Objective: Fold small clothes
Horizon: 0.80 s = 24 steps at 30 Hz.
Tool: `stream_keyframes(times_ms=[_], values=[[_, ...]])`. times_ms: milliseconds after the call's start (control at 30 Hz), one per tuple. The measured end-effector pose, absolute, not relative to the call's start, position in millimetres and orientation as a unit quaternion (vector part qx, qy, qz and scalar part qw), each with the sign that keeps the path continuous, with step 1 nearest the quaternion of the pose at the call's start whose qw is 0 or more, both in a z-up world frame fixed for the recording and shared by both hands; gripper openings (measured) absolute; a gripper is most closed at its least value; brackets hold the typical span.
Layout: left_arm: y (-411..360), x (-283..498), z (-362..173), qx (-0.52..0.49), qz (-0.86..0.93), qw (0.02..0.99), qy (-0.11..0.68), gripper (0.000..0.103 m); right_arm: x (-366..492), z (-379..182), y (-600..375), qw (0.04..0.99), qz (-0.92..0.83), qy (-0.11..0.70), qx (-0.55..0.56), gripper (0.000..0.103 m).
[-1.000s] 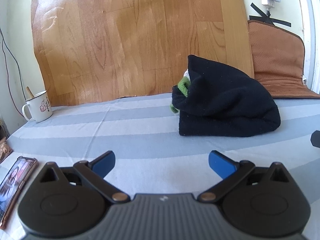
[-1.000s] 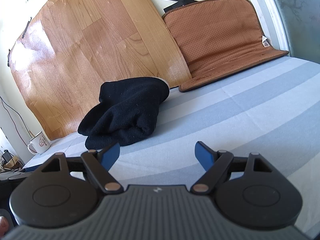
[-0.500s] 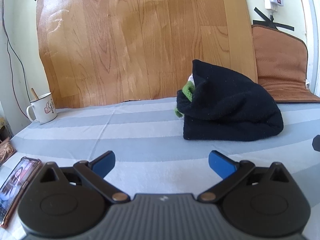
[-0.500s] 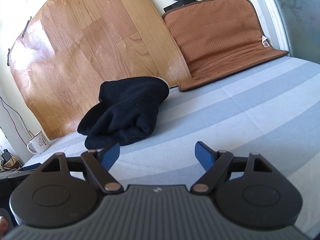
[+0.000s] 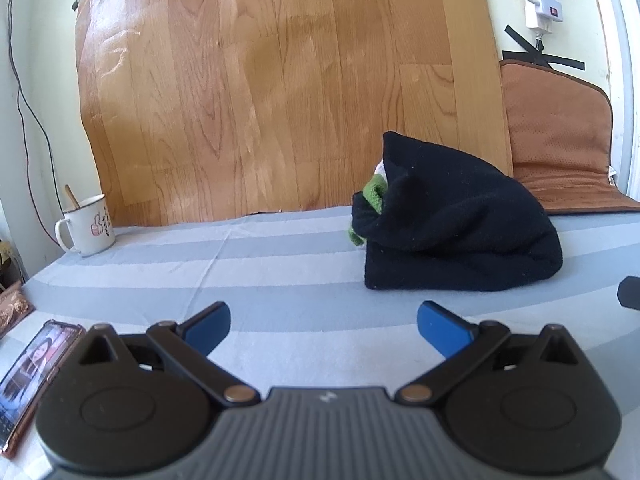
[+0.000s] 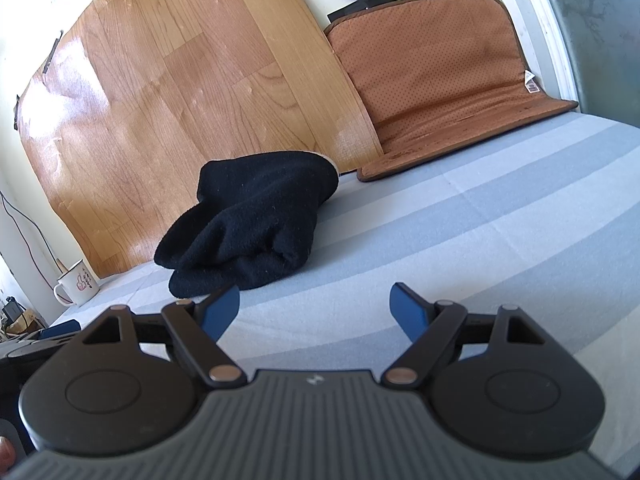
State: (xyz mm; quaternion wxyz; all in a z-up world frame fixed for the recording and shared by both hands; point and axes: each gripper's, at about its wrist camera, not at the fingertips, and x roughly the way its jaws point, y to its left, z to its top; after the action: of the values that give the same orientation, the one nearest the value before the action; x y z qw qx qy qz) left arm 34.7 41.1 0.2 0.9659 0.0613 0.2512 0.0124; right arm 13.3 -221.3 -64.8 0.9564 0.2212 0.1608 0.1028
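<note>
A black fleece garment (image 5: 456,220) lies in a folded heap on the grey striped cloth, with a green and white piece (image 5: 374,196) showing at its left opening. It also shows in the right wrist view (image 6: 252,220), left of centre. My left gripper (image 5: 323,326) is open and empty, low over the cloth, short of the heap and to its left. My right gripper (image 6: 316,306) is open and empty, just in front of the heap's near edge.
A white enamel mug (image 5: 89,225) with a stick in it stands at the far left. A phone (image 5: 28,372) lies at the left front edge. A wood-pattern sheet (image 5: 280,92) and a brown mat (image 6: 432,68) lean against the back wall.
The left gripper has tilted up and drifted slightly left, so the heap sits further right and the mug higher. The right gripper has barely moved. Both stay open.
</note>
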Motion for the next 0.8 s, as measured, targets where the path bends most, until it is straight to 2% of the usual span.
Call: stream_keyframes(times_ms=[800], values=[[40.4, 33.3, 2.3, 0.06, -0.007, 0.965, 0.257, 0.103, 13.0, -65.8, -221.8, 0.957, 0.102, 0.158, 0.22, 0.084]])
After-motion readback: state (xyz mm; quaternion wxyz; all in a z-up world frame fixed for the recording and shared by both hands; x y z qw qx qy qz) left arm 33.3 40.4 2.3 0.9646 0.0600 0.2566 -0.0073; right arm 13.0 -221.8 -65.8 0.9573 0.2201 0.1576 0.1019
